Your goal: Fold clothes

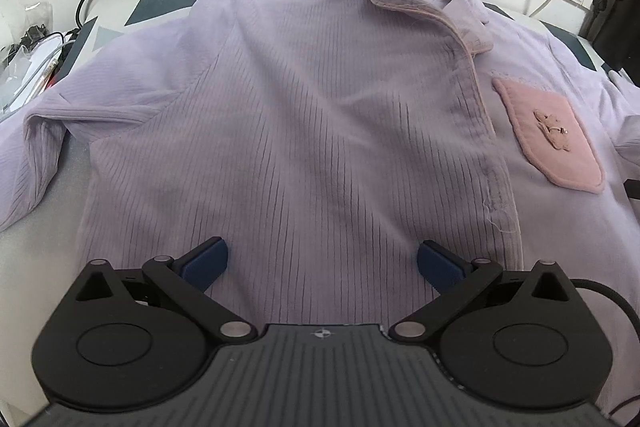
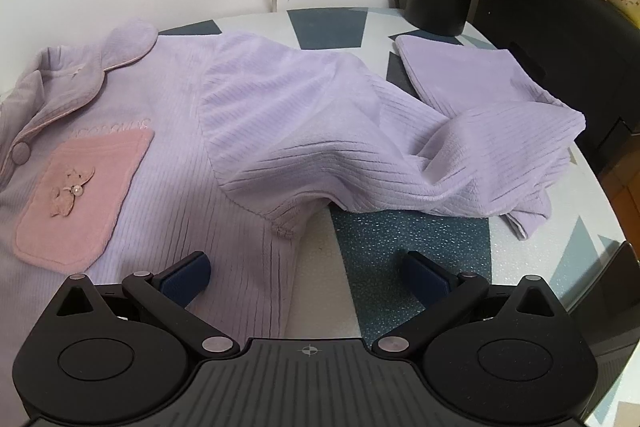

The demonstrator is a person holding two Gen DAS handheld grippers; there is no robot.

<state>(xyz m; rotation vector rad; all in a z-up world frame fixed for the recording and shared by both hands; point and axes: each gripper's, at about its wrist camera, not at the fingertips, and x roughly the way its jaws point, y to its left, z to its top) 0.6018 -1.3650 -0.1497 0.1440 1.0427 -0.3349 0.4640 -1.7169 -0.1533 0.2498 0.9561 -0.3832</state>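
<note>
The ribbed lilac pyjama shirt (image 1: 320,115) lay face up, unfolded, across the patterned tabletop (image 2: 416,239), sleeve (image 2: 360,147) toward its right edge, both grippers' (image 1: 322,263) (image 2: 306,275) fingers released, empty

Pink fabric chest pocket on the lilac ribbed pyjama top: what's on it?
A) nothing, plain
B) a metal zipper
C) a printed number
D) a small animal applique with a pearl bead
D: the pink fabric chest pocket on the lilac ribbed pyjama top carries a small pink animal applique with a pearl bead.
</note>
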